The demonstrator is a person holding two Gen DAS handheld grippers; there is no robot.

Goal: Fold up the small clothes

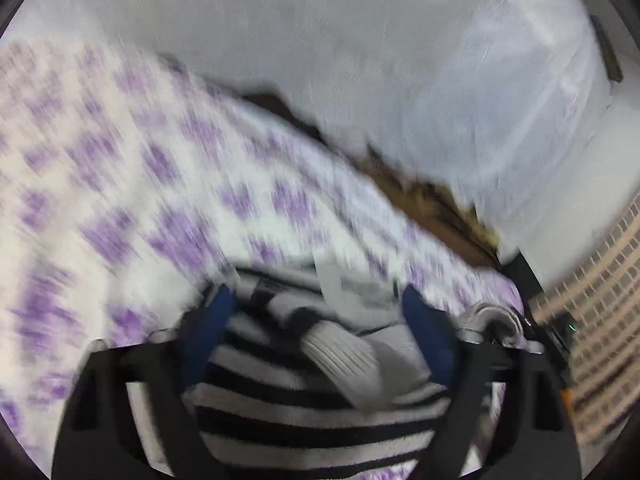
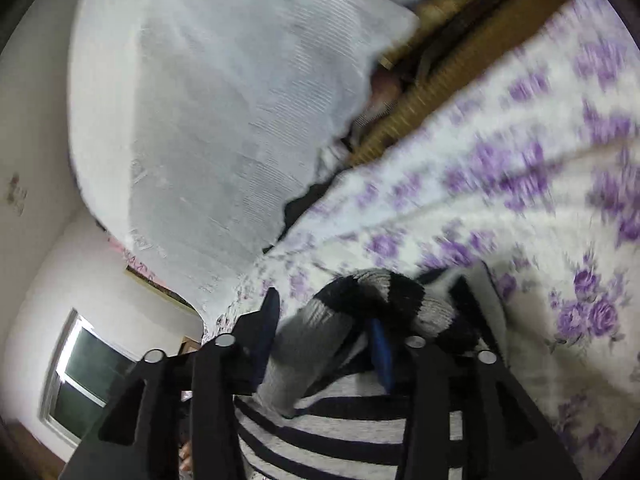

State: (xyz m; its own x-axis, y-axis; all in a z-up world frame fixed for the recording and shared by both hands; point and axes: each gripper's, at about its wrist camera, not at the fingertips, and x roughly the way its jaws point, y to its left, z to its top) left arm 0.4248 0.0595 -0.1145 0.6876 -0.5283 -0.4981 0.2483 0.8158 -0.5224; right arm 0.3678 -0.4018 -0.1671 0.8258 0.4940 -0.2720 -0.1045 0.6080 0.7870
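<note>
A black-and-white striped knit garment (image 1: pixel 296 412) lies on the flowered bed sheet (image 1: pixel 120 184), under and between my left gripper's fingers. My left gripper (image 1: pixel 318 300) stands wide open, its blue pads (image 1: pixel 216 320) clear of the cloth on both sides; a grey ribbed cuff (image 1: pixel 344 360) lies in the gap. In the right wrist view the same striped garment (image 2: pixel 332 420) fills the bottom. Its grey and black sleeve (image 2: pixel 308 348) runs up between the blue pads (image 2: pixel 380 354) of my right gripper (image 2: pixel 324 320), whose jaws stand partly apart and seem not to press on it.
A white net cloth (image 1: pixel 360 60) hangs beyond the bed, also seen as the net cloth (image 2: pixel 224 120). A brown woven strip (image 2: pixel 452 72) runs along the bed's far edge. A window (image 2: pixel 80 376) sits low at the left. Both views are motion-blurred.
</note>
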